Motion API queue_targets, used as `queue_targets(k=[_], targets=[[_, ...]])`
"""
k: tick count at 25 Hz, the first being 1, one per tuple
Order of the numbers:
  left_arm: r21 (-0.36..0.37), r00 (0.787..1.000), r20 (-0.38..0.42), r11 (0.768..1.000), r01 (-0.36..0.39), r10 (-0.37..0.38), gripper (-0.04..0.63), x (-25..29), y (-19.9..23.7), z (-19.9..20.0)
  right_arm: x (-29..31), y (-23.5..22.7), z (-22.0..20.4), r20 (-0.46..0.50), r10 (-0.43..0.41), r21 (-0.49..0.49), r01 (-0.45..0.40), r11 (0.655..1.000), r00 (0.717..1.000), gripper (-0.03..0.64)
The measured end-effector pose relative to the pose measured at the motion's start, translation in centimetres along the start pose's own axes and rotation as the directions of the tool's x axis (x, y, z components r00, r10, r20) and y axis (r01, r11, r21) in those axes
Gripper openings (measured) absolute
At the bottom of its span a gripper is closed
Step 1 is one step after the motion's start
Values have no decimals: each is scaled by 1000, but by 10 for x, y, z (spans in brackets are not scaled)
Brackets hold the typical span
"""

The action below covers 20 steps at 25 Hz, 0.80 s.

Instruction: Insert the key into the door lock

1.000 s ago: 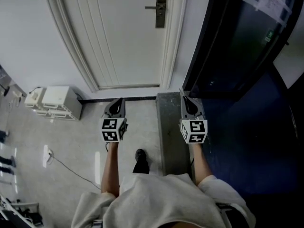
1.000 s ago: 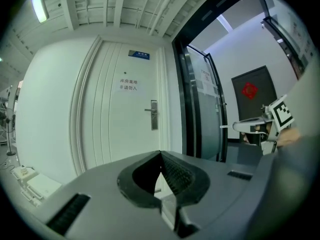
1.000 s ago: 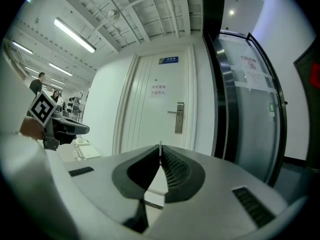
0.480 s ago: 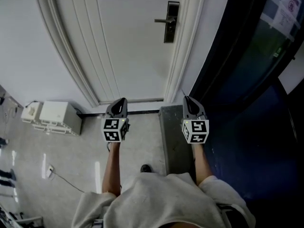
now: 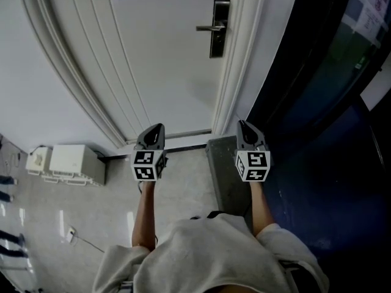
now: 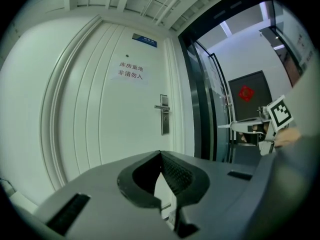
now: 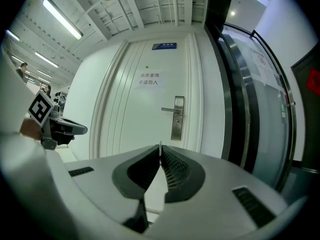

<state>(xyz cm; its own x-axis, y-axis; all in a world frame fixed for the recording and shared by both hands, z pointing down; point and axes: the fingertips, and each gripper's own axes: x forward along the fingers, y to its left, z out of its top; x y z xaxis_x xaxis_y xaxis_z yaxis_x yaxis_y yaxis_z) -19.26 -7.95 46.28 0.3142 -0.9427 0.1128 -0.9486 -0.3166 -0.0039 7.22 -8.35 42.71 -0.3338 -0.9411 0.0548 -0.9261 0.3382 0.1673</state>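
While right gripper (image 7: pixel 160 152) pinches key (image 7: pixel 160 144), door lock (image 7: pixel 176 118) well ahead, slightly right.

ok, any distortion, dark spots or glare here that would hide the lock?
Head view: door evenly lit, lock sharp, the glass wall on the right dark. Left gripper view: heavy fisheye, black corners, lock small but clear. Right gripper view: same fisheye, bright ceiling lamp, no glare on the lock; the key shows only as a thin sliver.
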Motion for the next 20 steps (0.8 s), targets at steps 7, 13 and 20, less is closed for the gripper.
queue_targets(k=[7,13,20], targets=[[-1,1000,-12,1000,17,-17,17,29,7,-6,26,-4,-5,-10,-3,-7,3,1000,1000,29],[5,1000,-17,1000,25,-24,17,61,11,-7,55,-16,-9,-8,3,-9,-3,1000,1000,29],[23,1000,-17,1000,8,-7,16,121,22,8,118,-45,-3,15,29,-4,-29,1000,999,29]])
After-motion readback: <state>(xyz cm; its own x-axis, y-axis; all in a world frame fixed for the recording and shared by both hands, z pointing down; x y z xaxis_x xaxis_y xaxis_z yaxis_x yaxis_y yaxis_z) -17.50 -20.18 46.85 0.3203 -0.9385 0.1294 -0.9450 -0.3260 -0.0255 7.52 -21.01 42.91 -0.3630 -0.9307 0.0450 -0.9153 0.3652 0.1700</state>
